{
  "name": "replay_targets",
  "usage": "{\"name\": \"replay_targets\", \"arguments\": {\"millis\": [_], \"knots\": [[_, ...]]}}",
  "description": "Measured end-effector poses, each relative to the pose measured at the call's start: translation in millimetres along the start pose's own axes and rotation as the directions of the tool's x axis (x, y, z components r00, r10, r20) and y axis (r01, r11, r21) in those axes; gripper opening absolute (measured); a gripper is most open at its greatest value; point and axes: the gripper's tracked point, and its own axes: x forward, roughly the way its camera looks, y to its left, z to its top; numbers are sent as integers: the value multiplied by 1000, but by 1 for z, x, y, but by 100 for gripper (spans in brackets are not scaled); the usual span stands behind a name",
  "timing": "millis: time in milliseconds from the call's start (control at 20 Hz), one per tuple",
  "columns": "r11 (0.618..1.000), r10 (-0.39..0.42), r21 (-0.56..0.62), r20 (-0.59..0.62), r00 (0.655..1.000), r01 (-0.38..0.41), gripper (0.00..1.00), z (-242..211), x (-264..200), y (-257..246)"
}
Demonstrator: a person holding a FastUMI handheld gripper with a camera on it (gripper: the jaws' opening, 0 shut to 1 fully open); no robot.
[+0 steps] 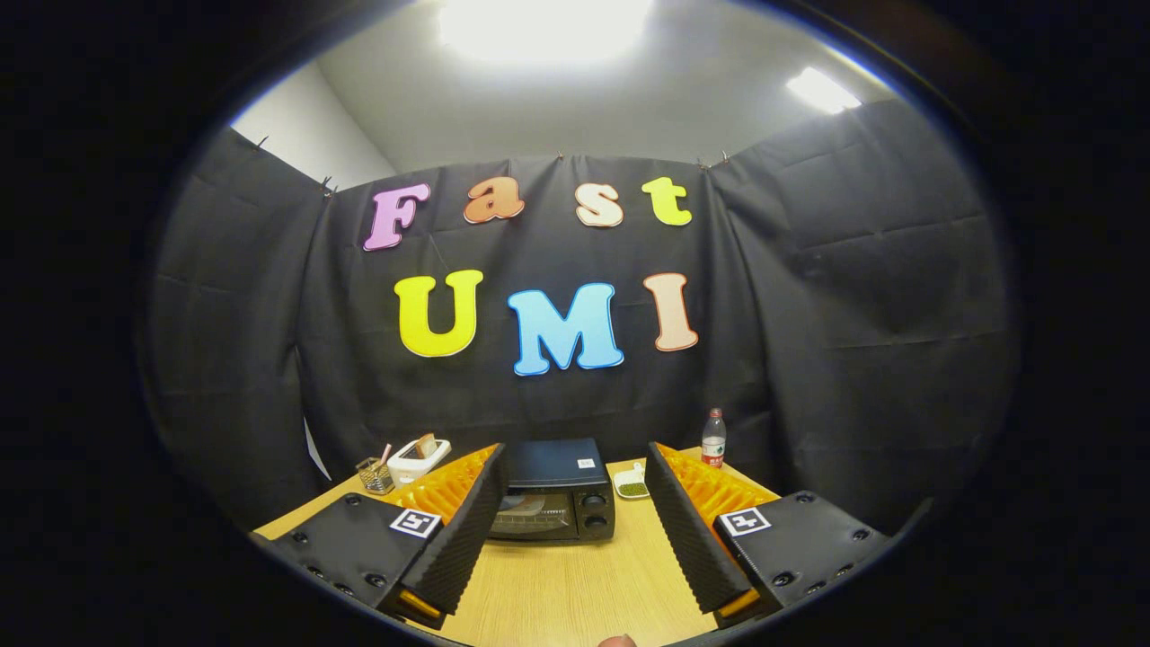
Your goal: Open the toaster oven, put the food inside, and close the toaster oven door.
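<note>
Gripper [575, 517] released, fingers spread, nothing held. Oven [557, 499] on table [575, 593], beyond the fingers, door closed. Right of it, dish [632, 485] with green food. Far left, white box [418, 460] and mesh cup [375, 474].

Staged recording booth, black cloth walls [853, 270] clipped up, plain ceiling lights [539, 27], small wooden table [575, 593]

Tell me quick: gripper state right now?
Gripper: open, holding nothing; toaster oven sits beyond the fingers, door shut.
</note>
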Motion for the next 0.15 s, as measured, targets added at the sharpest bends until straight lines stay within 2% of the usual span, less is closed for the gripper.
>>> {"name": "replay_targets", "arguments": {"millis": [150], "knots": [[1000, -4, 3, 6, 1000, 4, 96, 3, 1, -2]]}}
